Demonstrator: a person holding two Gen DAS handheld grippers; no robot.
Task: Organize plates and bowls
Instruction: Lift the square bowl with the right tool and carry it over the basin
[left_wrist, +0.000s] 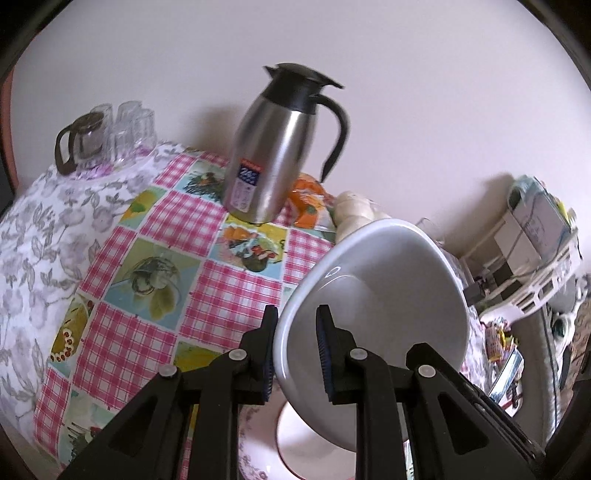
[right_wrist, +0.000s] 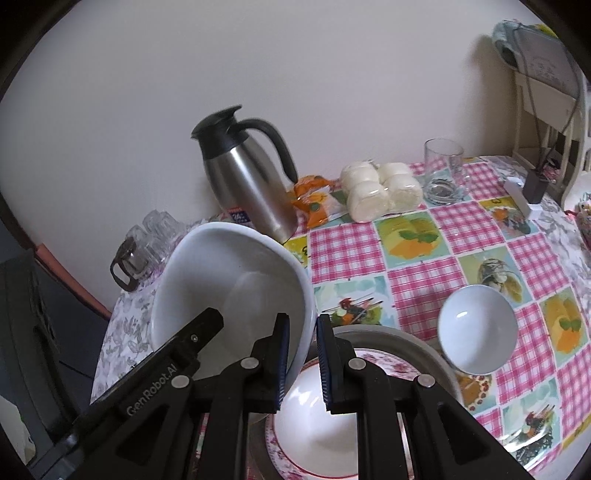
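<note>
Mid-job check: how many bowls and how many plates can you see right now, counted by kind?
Bowls: 2 (large white bowl, small white bowl)
Plates: 2 (floral plate, grey plate beneath it)
Total: 4

the desk (right_wrist: 417, 291) was covered with a pink checked cloth printed with food pictures, over a grey floral one at the edges. on it stood a steel thermos jug (right_wrist: 247, 184) by the wall, an orange snack packet (right_wrist: 314, 203) just beside it, a pack of white buns (right_wrist: 380, 192), a glass mug (right_wrist: 443, 162) and a glass ashtray (right_wrist: 441, 192). a small white bowl (right_wrist: 476, 328) sat nearer, beside a floral plate (right_wrist: 388, 363). upturned glasses (left_wrist: 133, 129) and a glass pot (left_wrist: 79, 142) stood at the far corner.
</note>
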